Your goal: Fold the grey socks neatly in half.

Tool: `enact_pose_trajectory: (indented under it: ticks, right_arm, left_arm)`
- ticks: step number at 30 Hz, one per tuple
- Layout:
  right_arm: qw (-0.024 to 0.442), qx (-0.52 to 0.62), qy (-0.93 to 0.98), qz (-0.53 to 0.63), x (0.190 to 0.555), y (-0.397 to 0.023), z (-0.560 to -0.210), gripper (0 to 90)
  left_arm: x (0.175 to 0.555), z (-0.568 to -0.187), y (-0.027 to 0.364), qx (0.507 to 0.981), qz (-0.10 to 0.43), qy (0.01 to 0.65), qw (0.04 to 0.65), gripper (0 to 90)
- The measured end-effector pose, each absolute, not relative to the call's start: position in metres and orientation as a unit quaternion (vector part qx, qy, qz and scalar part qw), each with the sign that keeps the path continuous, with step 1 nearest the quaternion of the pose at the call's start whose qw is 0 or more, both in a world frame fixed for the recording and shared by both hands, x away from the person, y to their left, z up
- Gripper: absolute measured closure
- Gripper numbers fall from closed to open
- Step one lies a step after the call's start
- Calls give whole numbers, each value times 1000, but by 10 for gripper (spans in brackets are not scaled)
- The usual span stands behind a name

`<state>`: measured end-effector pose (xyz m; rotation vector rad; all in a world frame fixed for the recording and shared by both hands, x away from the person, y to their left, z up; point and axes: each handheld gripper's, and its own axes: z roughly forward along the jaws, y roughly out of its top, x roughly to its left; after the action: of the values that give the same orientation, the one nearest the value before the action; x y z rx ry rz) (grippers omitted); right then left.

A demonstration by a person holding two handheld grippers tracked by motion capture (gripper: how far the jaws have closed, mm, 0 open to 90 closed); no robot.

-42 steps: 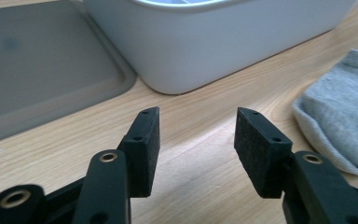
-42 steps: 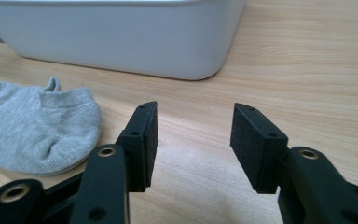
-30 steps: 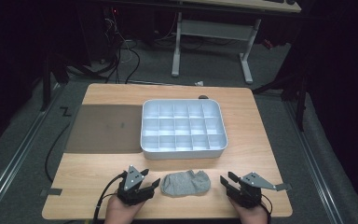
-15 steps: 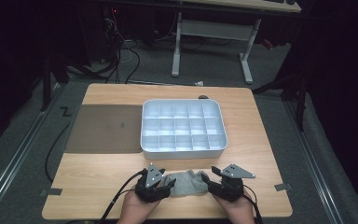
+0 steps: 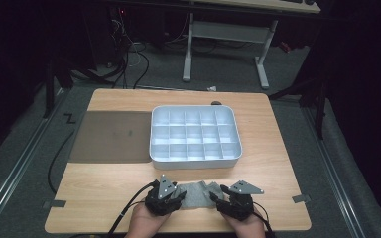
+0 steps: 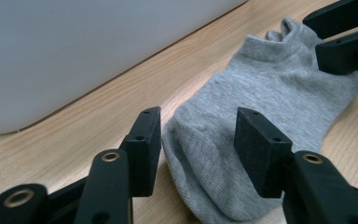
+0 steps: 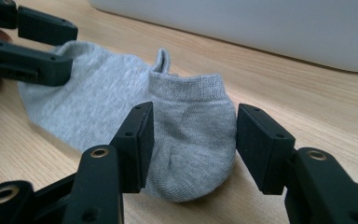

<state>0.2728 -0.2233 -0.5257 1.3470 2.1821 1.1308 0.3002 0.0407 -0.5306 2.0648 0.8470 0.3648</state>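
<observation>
The left hand-held gripper has its jaws apart around the toe end of a small grey knitted ankle sock; they have just been closing, and the pads do not yet press the cloth. The right hand-held gripper stands with jaws spread around the sock's heel and cuff end. The sock lies flat on the light wooden tabletop, between both grippers, near a white plastic compartment tray.
</observation>
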Motion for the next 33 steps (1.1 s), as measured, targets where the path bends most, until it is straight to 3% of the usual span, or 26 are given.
enact_pose_trajectory:
  ticks: [8,12,16,20,26,29,33]
  right_arm:
    - [171,478,778,370,274,-220,-531,485]
    - [168,478,778,371,273,-221,-531,481]
    - [145,484,773,383,273,-225,-530,462]
    - [129,496,760,400,273,-232,-529,504]
    - [130,499,762,393,272,-229,-531,594]
    - [132,496,765,389,272,-228,-531,667]
    - [123,500,762,393,272,-229,-531,689]
  left_arm:
    - [302,-532,57,824,146,356,417,614]
    - [303,-533,62,822,121,365,421,675]
    - [303,-534,63,821,106,368,424,701]
    - [301,-534,62,822,111,364,423,732]
    - [300,-534,62,824,115,361,422,746]
    - [299,-532,62,820,120,363,425,695]
    - [289,-516,57,810,142,342,455,651]
